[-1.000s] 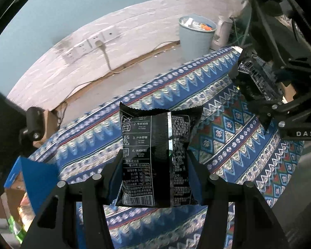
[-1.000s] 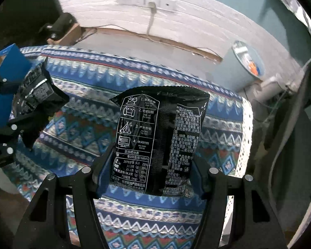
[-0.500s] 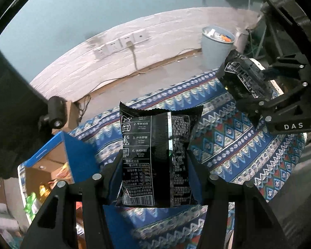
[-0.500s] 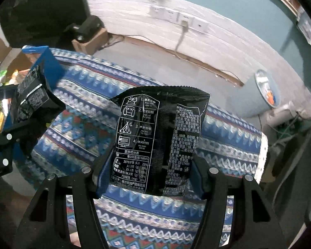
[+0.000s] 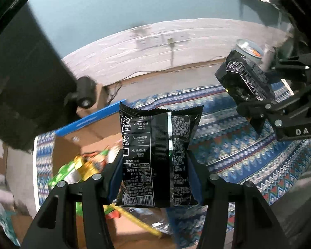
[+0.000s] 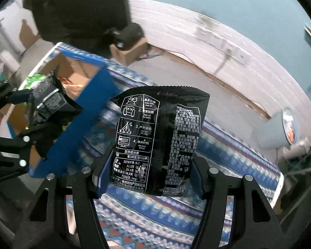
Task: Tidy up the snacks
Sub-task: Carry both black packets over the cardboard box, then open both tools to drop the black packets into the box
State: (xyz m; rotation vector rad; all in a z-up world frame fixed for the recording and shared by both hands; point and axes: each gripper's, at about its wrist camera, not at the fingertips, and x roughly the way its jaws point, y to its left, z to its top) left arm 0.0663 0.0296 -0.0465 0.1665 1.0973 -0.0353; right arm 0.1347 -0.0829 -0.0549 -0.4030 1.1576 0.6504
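My left gripper [image 5: 153, 178] is shut on a black snack bag [image 5: 157, 155] printed with white text, held upright over the open cardboard box [image 5: 87, 132] with a blue outside. Bright green and gold packets [image 5: 76, 170] lie in that box. My right gripper [image 6: 149, 178] is shut on a second black snack bag [image 6: 157, 141], over the patterned cloth to the right of the box [image 6: 83, 112]. Each gripper shows in the other's view: the right one [image 5: 259, 95] at the upper right, the left one [image 6: 41, 112] at the left above the box.
A blue, white and red patterned cloth [image 5: 248, 149] covers the table. Behind it are bare floor, a white-panelled wall with sockets [image 5: 161, 39], a grey bin [image 5: 246, 49], a small carton [image 6: 128, 51] with a dark device on it, and a large dark object [image 5: 24, 78] at the left.
Both grippers have swung leftward with their bags still clamped. The blue box has come into view, and the left gripper's bag now hangs over its opening. The bin has slid to the far right.
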